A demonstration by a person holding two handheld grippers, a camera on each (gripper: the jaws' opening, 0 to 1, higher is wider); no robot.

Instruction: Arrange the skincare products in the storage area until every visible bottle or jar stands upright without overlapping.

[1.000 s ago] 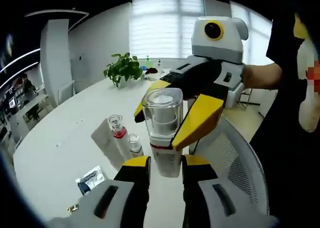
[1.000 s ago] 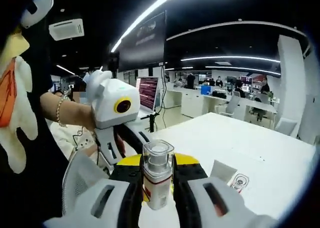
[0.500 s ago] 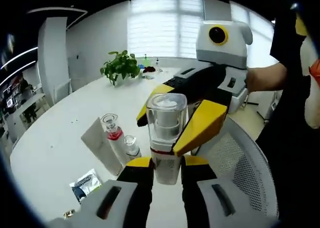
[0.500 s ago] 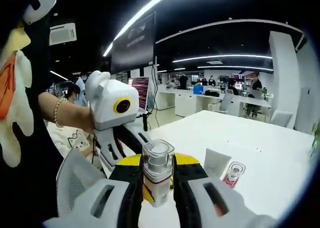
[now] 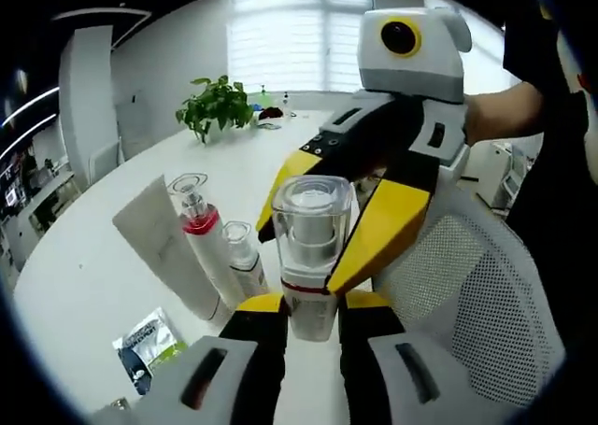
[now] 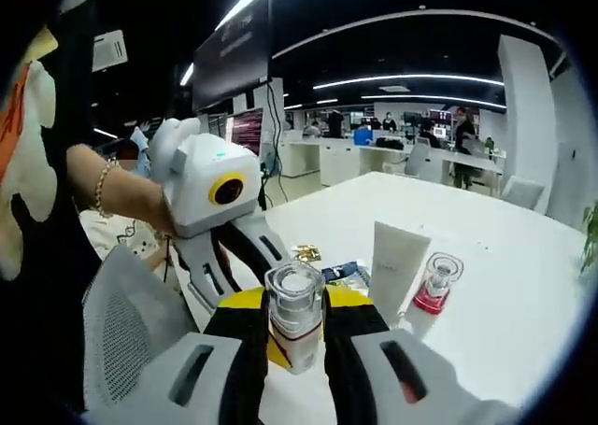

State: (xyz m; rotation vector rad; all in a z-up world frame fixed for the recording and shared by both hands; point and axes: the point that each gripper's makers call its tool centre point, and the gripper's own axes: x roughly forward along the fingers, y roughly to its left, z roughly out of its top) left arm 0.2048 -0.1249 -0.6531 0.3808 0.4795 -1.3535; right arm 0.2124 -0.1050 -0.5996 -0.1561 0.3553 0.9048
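Observation:
A clear-capped bottle with a red band [image 5: 311,243] stands upright between the jaws of my left gripper [image 5: 313,305], which is shut on its lower part. My right gripper [image 5: 304,255] reaches in from the upper right, its yellow jaws closed on the same bottle's cap and neck. In the right gripper view the bottle [image 6: 295,315] sits in my right gripper [image 6: 295,336], and my left gripper [image 6: 245,274] comes in from behind it. On the white table [image 5: 84,257] stand a white tube [image 5: 163,252], a red-collared bottle [image 5: 201,243] and a small clear bottle [image 5: 243,268].
A sachet [image 5: 145,343] lies flat near the table's front. The tube [image 6: 394,264], red-collared bottle [image 6: 435,290] and sachets [image 6: 342,274] stand right of the held bottle. A mesh chair [image 5: 467,299] is close by, and a potted plant [image 5: 213,103] stands far back. A person's forearm [image 6: 117,196] holds the left gripper.
Both grippers keep their hold on the clear-capped bottle. The views have swung toward the table, so the tube and the red-collared bottle now look nearer and larger.

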